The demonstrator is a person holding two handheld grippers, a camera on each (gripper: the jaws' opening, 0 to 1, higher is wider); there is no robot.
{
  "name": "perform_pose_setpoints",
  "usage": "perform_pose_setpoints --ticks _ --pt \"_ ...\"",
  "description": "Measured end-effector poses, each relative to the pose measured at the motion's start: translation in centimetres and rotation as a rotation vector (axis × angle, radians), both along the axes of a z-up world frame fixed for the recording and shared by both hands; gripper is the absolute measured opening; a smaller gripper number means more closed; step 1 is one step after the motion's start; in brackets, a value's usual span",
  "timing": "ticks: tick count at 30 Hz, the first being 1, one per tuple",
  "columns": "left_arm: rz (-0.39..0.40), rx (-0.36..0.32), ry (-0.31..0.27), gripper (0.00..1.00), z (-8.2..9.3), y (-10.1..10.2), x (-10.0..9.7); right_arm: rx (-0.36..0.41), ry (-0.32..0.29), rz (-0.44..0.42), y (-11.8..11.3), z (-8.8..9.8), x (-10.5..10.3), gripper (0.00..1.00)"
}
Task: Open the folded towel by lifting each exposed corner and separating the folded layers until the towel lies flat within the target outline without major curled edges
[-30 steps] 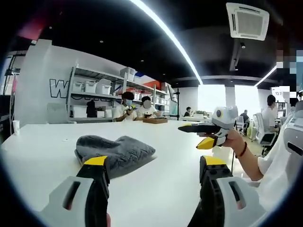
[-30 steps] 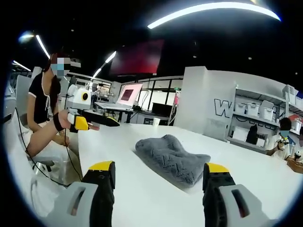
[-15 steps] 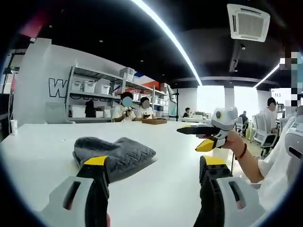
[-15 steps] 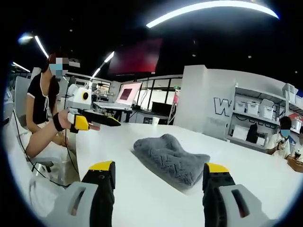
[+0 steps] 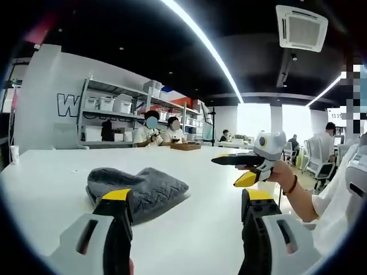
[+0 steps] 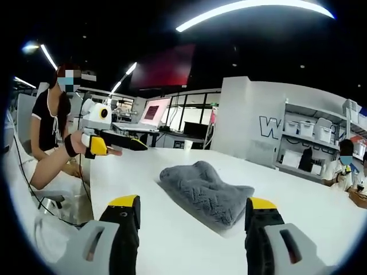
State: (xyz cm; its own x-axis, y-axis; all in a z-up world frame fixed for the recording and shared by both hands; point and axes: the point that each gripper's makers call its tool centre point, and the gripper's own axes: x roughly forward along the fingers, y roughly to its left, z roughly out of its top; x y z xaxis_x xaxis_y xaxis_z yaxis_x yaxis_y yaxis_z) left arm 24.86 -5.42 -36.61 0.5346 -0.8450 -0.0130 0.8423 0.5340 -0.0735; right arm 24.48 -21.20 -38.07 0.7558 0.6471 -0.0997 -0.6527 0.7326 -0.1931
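The white table [image 5: 46,172] is carrying the grey towel [image 5: 137,189], which is lying folded and lumpy near the middle, exactly as a second ago; no target outline is showing. Only the views are drifting slightly, so the unfolding is not begun. The left gripper [image 5: 186,203] is hovering just short of the towel, jaws spread and empty. The right gripper [image 6: 192,209] is likewise waiting with jaws spread, holding nothing. Across the table, other people are sitting by the shelves [image 5: 109,106].
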Motion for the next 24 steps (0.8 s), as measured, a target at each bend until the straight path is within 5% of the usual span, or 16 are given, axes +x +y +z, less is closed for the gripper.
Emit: perform_pose_setpoints --ticks 24 --pt "0.036 0.023 -0.002 0.75 -0.5 -0.1 1.9 0.003 0.027 -0.004 -0.4 -0.6 1.8 0.71"
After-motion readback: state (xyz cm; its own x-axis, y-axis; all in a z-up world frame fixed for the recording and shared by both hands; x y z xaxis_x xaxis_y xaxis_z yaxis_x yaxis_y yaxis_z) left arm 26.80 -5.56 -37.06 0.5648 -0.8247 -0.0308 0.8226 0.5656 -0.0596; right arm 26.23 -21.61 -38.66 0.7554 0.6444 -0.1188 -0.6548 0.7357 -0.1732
